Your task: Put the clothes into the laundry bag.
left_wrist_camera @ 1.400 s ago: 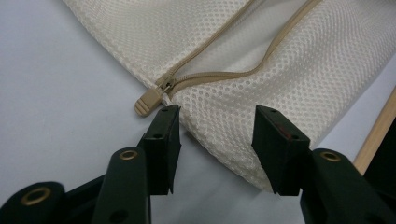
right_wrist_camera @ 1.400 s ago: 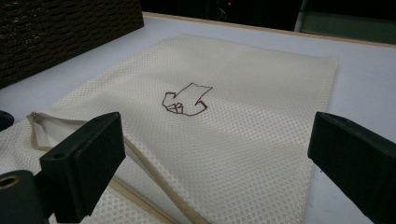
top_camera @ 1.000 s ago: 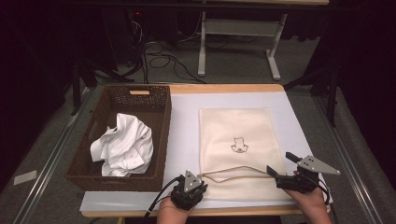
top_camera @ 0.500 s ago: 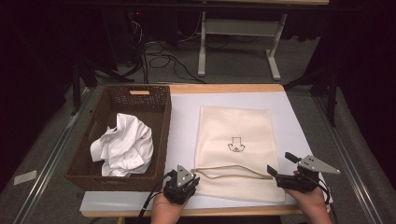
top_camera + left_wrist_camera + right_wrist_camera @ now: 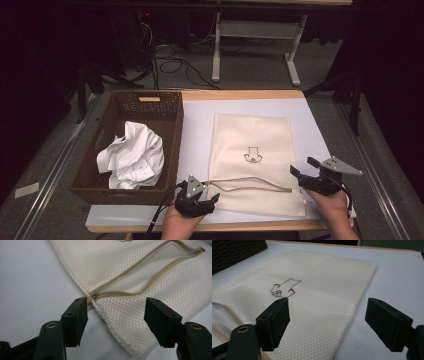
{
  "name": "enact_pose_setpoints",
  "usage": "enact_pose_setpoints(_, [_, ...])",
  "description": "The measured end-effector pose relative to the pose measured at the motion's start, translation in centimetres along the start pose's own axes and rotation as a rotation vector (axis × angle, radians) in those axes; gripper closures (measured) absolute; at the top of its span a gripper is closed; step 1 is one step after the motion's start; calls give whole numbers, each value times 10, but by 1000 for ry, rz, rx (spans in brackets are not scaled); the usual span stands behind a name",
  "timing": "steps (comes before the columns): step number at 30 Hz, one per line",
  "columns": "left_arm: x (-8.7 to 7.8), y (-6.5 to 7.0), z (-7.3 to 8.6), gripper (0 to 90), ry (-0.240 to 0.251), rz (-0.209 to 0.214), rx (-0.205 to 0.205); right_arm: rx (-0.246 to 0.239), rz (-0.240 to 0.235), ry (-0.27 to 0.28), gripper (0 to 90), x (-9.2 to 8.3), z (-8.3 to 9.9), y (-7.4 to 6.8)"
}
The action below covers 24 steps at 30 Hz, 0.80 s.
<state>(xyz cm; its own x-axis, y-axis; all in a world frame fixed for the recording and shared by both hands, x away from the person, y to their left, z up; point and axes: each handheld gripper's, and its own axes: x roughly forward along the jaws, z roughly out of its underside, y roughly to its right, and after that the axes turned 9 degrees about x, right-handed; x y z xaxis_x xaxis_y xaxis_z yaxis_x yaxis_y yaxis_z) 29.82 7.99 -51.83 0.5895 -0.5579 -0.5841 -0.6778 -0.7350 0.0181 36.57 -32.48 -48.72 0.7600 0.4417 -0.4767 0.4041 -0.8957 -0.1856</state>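
Observation:
A cream mesh bag (image 5: 252, 150) lies flat on the white table, its tan zipper (image 5: 250, 182) gaping open near the front edge. My left gripper (image 5: 212, 200) sits at the bag's front left corner. Its jaws have just been opening and now stand apart, pressing on nothing. The zipper pull (image 5: 93, 296) lies just ahead of the left jaw, with the bag's corner (image 5: 120, 325) between the jaws of my left gripper (image 5: 116, 307). My right gripper (image 5: 302, 167) hovers at the bag's right edge. Its jaws have just been closing a little but still stand open over the mesh bag (image 5: 317, 290), as my right gripper (image 5: 327, 312) shows.
A dark wicker basket (image 5: 172, 150) stands left of the bag with a crumpled white shirt (image 5: 132, 155) inside. The table's wooden edge (image 5: 240, 94) runs along the back. Bare white tabletop (image 5: 195, 130) lies between basket and bag and to the bag's right.
My left gripper, shut at the zipper's left end before, has drawn slightly left and its jaws have come apart, letting go. My right gripper has shifted only slightly.

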Motion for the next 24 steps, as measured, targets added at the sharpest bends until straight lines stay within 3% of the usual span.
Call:
enact_pose_setpoints(7, [-1, 3, 0, 311, 5, 8, 1, 13, 42, -66, 350, 27, -11, 9])
enact_pose_setpoints(9, [-6, 1, -1, 301, 26, 18, -12, 29, 57, -100, 382, 39, -15, 11])
enact_pose_setpoints(10, [-10, -2, -2, 300, 44, 41, -43, 44, 81, -142, 396, 52, -19, 14])
enact_pose_setpoints(14, [-16, -8, -2, 296, 82, 52, -72, 85, 104, -162, 406, 65, -22, 22])
enact_pose_setpoints(17, [-17, -10, -3, 295, 85, 73, -85, 114, 133, -220, 399, 80, -23, 30])
enact_pose_setpoints(19, [-18, -9, -4, 295, 91, 85, -99, 112, 145, -209, 410, 83, -26, 31])
enact_pose_setpoints(24, [-22, -6, -6, 295, 96, 87, -85, 118, 159, -231, 408, 90, -30, 34])
